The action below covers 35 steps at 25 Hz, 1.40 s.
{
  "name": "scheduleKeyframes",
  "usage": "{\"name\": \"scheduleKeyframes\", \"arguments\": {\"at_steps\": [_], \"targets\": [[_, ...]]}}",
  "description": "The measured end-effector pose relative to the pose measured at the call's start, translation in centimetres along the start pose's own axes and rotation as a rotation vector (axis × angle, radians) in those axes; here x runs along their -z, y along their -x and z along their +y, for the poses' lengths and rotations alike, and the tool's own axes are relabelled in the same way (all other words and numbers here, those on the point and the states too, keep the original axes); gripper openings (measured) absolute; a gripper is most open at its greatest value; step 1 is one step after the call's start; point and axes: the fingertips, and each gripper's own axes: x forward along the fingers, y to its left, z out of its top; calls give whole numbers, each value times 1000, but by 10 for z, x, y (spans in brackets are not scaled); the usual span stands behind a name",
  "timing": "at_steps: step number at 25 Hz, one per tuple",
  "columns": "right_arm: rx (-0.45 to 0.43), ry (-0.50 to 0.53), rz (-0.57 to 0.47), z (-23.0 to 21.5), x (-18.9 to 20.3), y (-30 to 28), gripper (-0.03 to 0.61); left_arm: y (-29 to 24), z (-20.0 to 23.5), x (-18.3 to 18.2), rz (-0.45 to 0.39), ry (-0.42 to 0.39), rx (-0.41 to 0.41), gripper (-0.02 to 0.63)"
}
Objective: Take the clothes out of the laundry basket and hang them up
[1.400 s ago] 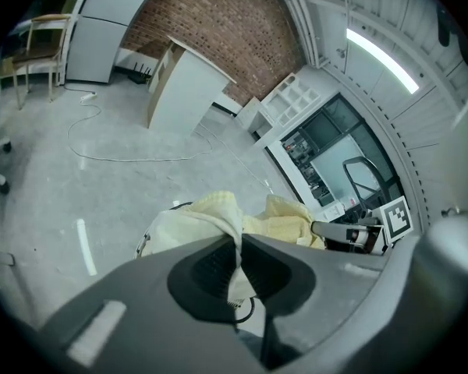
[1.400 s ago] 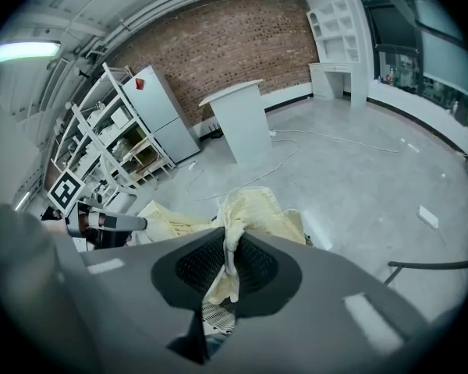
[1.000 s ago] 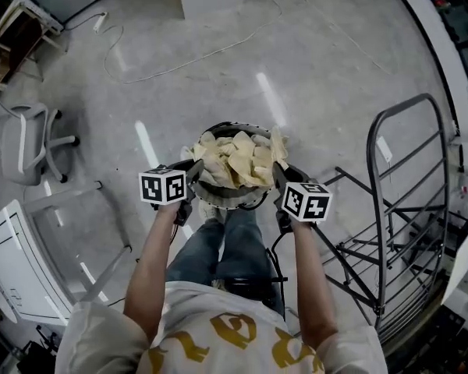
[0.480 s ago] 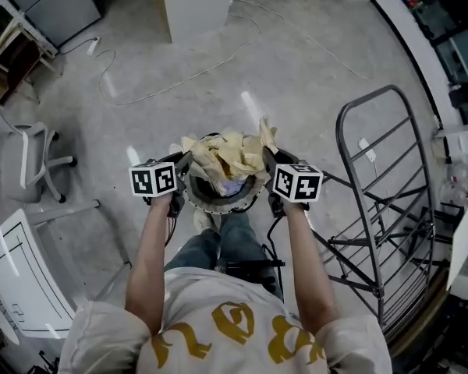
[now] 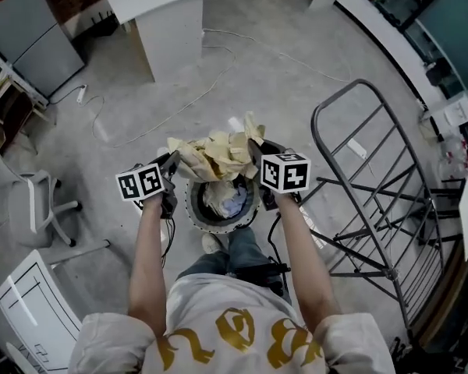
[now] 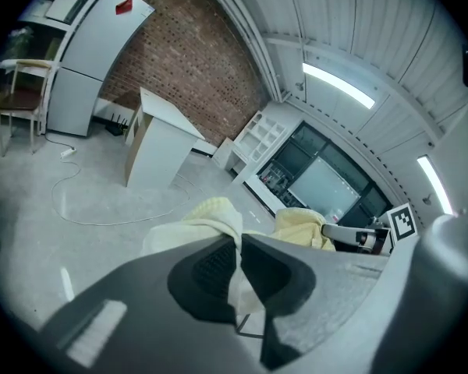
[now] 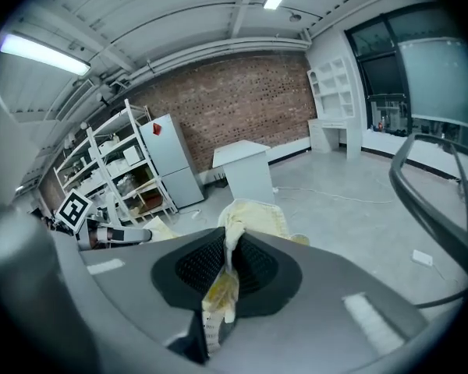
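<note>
I pinch a pale yellow garment (image 5: 216, 153), seemingly one piece, in my left claw (image 6: 238, 249) and right claw (image 7: 228, 265) above the laundry basket (image 5: 196, 215).

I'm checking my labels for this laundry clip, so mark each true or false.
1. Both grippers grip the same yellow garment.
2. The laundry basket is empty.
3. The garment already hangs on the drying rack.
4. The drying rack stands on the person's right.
1. True: the left gripper and the right gripper are each shut on the yellow garment.
2. False: the laundry basket holds other clothes.
3. False: it is held above the basket, apart from the drying rack.
4. True.
</note>
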Motion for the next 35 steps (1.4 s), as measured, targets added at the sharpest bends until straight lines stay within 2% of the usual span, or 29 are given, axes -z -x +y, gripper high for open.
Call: {"name": "scheduleKeyframes", "arguments": {"at_steps": [6,10,22,30,35], "targets": [[17,23,-67,3,-51,10,60,-10,-6,-42,-22,-24,40,25],[30,-6,-123,-4,-71,27,59,-17,-12,-59,-46,-31,64,25],[64,-88,-370,-33,-130,129,59,-40,-63,-145,-162,-95,147,25],[155,-158,-545,-76,-140,230,60,-56,-141,-178,-199,-173,252,25],[232,-199,-632,-97,-126,288,60,-69,-201,-179,-197,-230,347,24]]}}
